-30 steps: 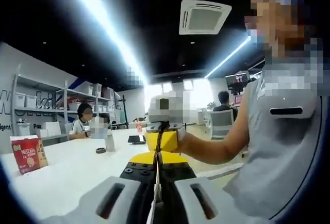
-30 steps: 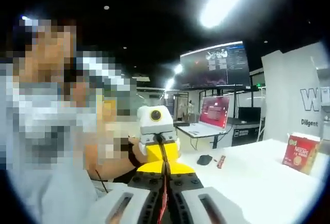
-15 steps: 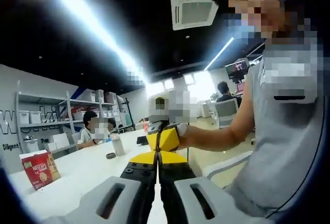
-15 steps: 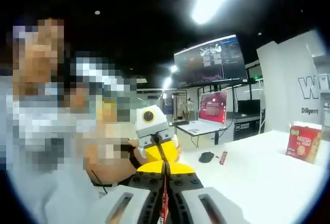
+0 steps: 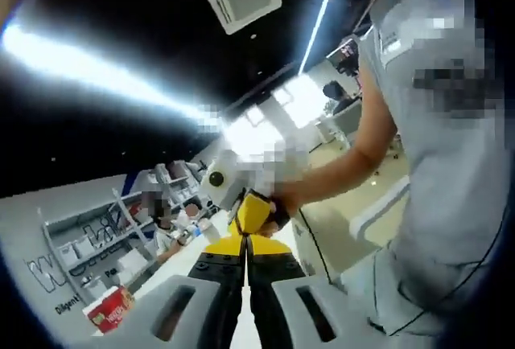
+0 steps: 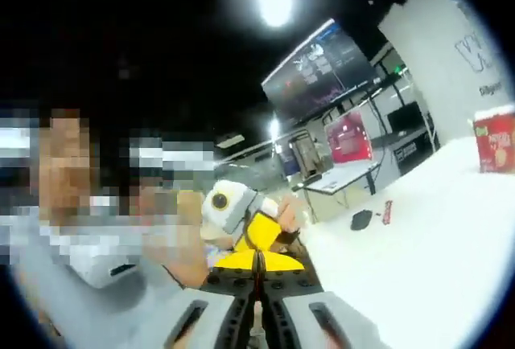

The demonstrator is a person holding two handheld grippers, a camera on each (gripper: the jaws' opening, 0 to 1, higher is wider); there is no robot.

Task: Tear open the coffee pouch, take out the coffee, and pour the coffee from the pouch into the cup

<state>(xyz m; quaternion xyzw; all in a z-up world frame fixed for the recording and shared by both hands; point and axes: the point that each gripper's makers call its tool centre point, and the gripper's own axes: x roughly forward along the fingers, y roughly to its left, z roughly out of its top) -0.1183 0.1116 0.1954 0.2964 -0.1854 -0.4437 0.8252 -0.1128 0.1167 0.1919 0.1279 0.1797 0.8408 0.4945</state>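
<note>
The two grippers face each other tip to tip in the air. In the left gripper view my left gripper (image 5: 245, 275) is shut on the thin coffee pouch (image 5: 245, 262), which I see edge-on as a pale line. The yellow right gripper (image 5: 245, 244) meets it from the far side, held by a person's hand (image 5: 282, 200). In the right gripper view my right gripper (image 6: 257, 286) is shut on the same pouch (image 6: 257, 268), a red sliver there. The yellow left gripper (image 6: 257, 257) grips it opposite.
A white table (image 6: 426, 260) lies below with a red Nescafe box (image 6: 496, 136), a black mouse (image 6: 361, 219) and a small red stick (image 6: 387, 211). The box (image 5: 109, 310) also shows at the left view's lower left. The person's grey-shirted body (image 5: 451, 228) is close behind.
Both views have rolled and tilted upward as the hands turned. The grippers stay tip to tip, both still shut on the pouch.
</note>
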